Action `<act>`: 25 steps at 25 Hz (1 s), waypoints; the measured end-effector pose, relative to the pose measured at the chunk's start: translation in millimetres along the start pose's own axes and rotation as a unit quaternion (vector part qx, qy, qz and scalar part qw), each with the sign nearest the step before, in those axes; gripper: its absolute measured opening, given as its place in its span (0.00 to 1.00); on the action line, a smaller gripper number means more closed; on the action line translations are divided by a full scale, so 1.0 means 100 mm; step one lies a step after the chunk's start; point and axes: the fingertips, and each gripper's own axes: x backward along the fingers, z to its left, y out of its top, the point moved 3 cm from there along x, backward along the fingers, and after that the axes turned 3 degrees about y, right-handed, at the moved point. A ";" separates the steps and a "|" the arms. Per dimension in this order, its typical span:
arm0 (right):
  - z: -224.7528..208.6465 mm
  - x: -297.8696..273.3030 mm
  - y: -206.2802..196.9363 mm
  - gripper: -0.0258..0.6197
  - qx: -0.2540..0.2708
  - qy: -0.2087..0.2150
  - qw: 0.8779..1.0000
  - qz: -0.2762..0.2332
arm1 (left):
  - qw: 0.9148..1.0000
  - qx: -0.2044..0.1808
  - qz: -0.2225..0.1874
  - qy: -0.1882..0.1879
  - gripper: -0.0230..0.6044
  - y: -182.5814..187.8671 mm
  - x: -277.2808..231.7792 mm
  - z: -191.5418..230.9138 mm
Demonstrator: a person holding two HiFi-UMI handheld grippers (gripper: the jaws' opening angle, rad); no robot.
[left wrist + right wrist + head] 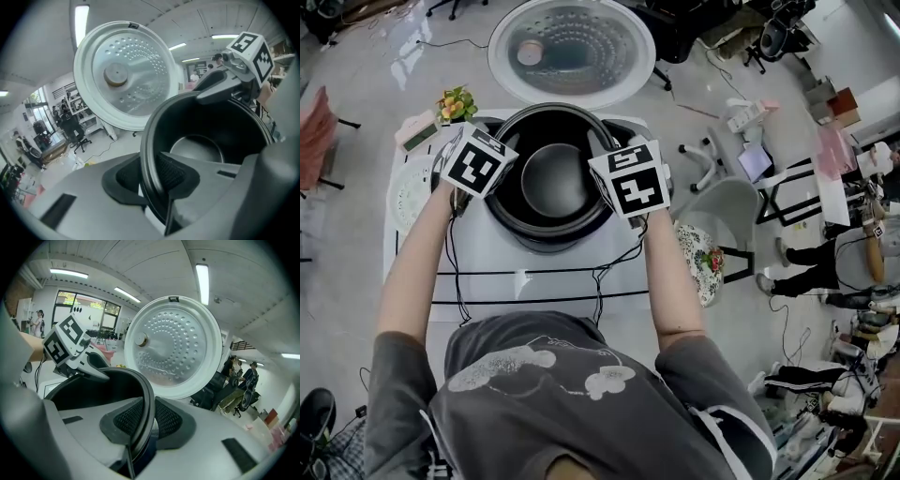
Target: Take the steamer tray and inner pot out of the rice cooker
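Nearest the head camera, a grey T-shirt (pixel 572 394) fills the lower edge, and two bare forearms reach forward over a white table (pixel 487 272) crossed by thin black cables (pixel 525 273).

At the end of each forearm sits a cube with square markers, part of each gripper. The left gripper (pixel 151 174) is clenched on the left side of the rim of the inner pot (pixel 555 178): one ribbed pad (pixel 176 171) presses the inside of the rim and the other (pixel 126 176) the outside. The right gripper (pixel 144 420) grasps the opposite side of the same rim, which is pinched edge-on between its pads (pixel 166 418). Each gripper view also shows the other gripper across the pot's mouth.

The dark pot stands upright in the opening of the rice cooker (pixel 548 244), at the middle of the table. No view shows whether it has lifted off its seat, and its inside appears bare.

Behind the pot, the cooker's round lid (pixel 572 49) stands open, its perforated metal inner plate facing the person. A small plant (pixel 457 101) stands at the far left corner of the table.

Farther off, a grey chair (pixel 727 211) stands on the floor to the right.
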 end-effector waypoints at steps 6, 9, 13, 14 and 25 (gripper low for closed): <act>-0.02 0.11 0.04 0.19 -0.002 0.000 1.000 -0.029 | 0.999 0.035 -0.011 0.007 0.14 0.14 0.20 0.00; -0.06 0.20 0.01 0.19 -0.008 0.004 0.999 -0.040 | 0.999 0.034 -0.021 0.018 0.13 0.23 0.31 -0.06; -0.07 0.28 0.04 0.19 -0.011 0.017 0.998 -0.059 | 0.998 0.034 -0.032 0.032 0.13 0.31 0.46 -0.08; -0.07 0.30 0.06 0.19 -0.009 0.022 0.998 -0.065 | 0.998 0.038 -0.034 0.035 0.12 0.33 0.49 -0.07; -0.09 0.68 0.51 0.18 -0.019 0.066 0.986 -0.149 | 0.990 0.030 -0.092 0.099 0.11 0.70 1.19 -0.01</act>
